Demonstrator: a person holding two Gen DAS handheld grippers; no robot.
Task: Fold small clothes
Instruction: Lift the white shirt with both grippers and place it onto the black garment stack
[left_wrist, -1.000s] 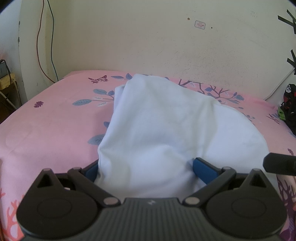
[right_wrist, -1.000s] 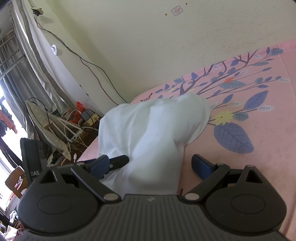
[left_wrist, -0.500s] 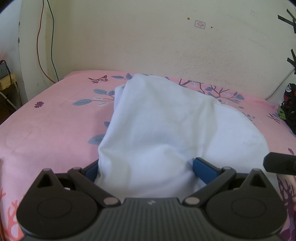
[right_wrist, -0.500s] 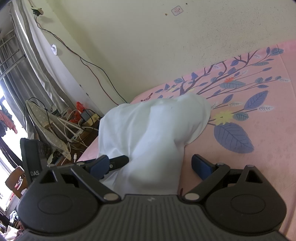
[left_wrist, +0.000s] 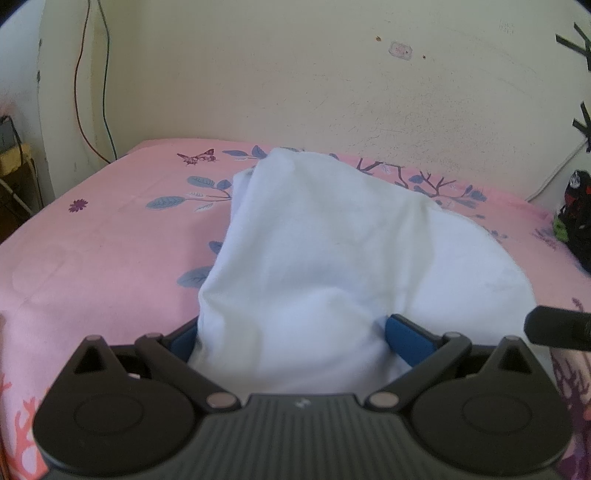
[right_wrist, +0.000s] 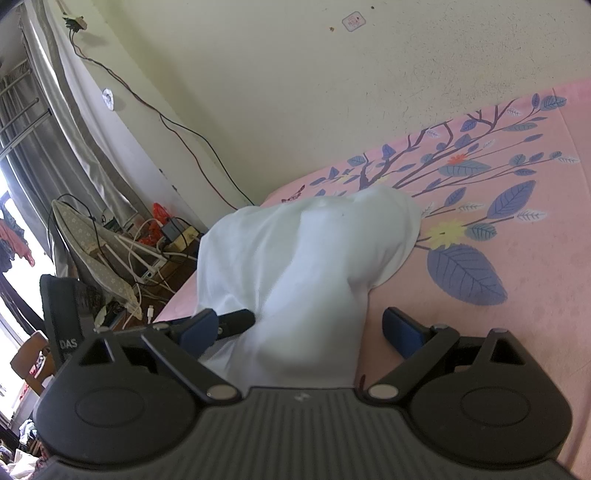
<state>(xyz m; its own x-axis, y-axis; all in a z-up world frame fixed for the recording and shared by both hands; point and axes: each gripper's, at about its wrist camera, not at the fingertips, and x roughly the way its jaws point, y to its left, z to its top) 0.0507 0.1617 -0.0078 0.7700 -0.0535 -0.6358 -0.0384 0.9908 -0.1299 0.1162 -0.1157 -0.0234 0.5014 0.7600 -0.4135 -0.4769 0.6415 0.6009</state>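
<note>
Currently I see the white garment (left_wrist: 332, 266) bunched on the pink bedsheet (left_wrist: 92, 266), near its wall-side edge. My left gripper (left_wrist: 291, 336) and right gripper (right_wrist: 299, 328) both stand with jaws apart, cloth draped between the fingers.

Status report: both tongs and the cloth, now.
Left tongs open, white cloth bunched between the fingers. Right tongs open, same cloth draped through. Far end on the pink bedsheet. Nothing obstructing.

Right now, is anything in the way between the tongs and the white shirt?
Nothing visible is. The white shirt already lies between the open fingers of the left tongs and drapes into the open right tongs, over the pink bedsheet.
</note>
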